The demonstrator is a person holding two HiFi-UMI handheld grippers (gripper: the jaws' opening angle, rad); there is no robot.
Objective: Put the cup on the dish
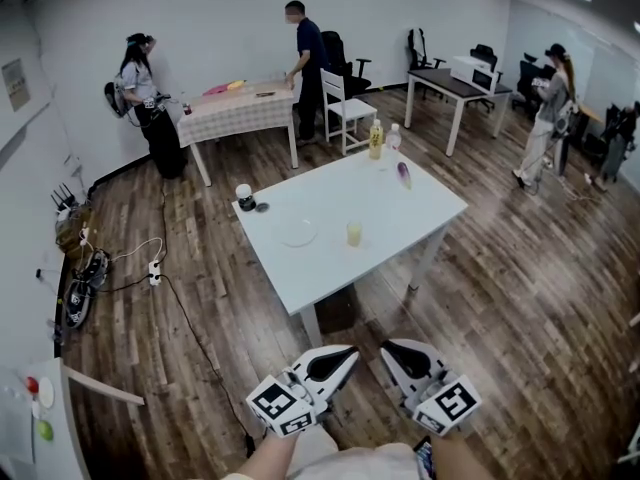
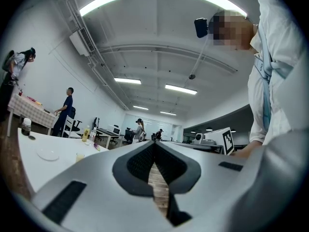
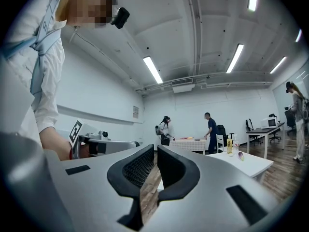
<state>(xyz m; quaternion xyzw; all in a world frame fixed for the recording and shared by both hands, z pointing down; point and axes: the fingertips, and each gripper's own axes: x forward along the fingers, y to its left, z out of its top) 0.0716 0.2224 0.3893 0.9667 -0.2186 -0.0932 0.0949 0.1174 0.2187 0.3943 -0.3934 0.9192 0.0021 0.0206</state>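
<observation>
Counter: a white square counter (image 1: 420,223) is seen at 12 o'clock from both hand-held grippers and well apart from them. It stands on a dark wood-plank floor (image 1: 520,298).
Cup: a small clear cup of yellow liquid (image 1: 354,233) is stood upright near the middle of the counter, on the bare top and not on the dish.
Dish: a round clear glass dish (image 1: 297,233) is laid flat at 9 o'clock of the cup, near it but not touching.
Far corner: a yellow bottle (image 1: 376,139) and a clear bottle (image 1: 393,136) are stood side by side at 12 o'clock of the cup. A purple oblong object (image 1: 404,174) is laid at 1 o'clock of the cup.
Left corner: a white cylindrical container with a dark top (image 1: 244,196) is placed at 10 o'clock of the dish.
Left hand-held gripper (image 1: 350,352): it is held low in the near foreground. In its own view its jaws are seen closed tip to tip, with nothing between them.
Right hand-held gripper (image 1: 386,348): it is held just beside the left one. Its jaws are brought together with only a sliver of gap, and nothing is gripped.
Background: a second counter under a checked cloth (image 1: 240,108) is seen at 11 o'clock, with two persons at it. A third person is seen at 2 o'clock.
</observation>
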